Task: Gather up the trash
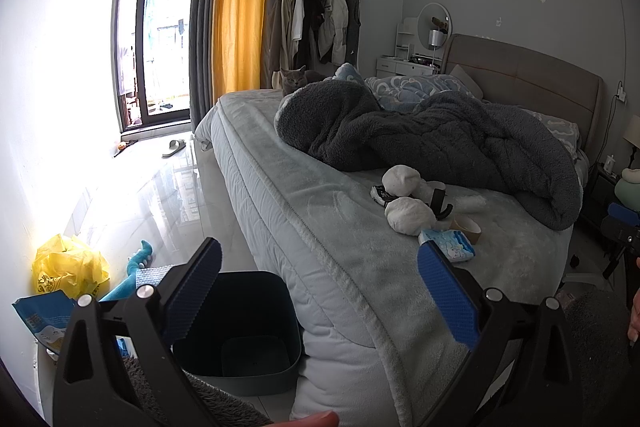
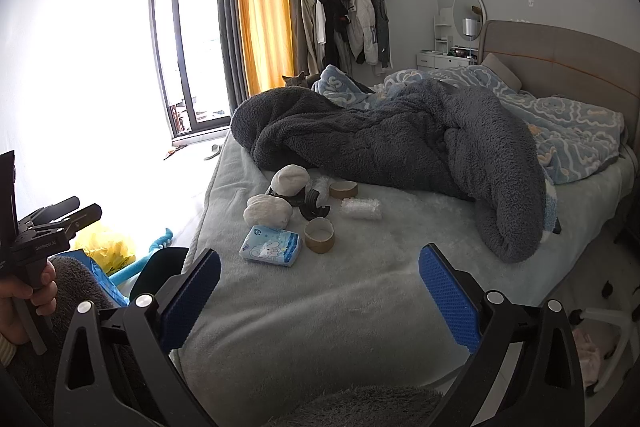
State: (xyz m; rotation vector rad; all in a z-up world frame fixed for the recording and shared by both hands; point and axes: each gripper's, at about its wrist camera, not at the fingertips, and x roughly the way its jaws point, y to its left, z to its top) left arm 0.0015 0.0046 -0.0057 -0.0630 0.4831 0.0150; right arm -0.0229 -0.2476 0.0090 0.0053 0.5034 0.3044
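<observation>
Jaws of left gripper (image 1: 320, 291) and right gripper (image 2: 320, 291) stand wide apart, empty. Tissue pack (image 2: 270, 244) lies at 11 o'clock from right gripper; bin (image 1: 240, 327) sits at 7 o'clock beside bed (image 1: 360, 287).

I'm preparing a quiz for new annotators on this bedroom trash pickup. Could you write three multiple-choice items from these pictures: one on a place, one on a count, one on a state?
1. Where is the dark bin?
A. On the floor beside the bed
B. On the bed
C. By the window

2. How many cardboard tape rings lie on the bed?
A. One
B. Two
C. Four

3. How is the right hand-held gripper?
A. Shut on a tissue pack
B. Shut on nothing
C. Open

Answers:
1 A, the bin stands on the tiles against the mattress side.
2 B, one ring is near the tissue pack, another is by the grey blanket.
3 C, its blue pads are wide apart and hold nothing.
</observation>
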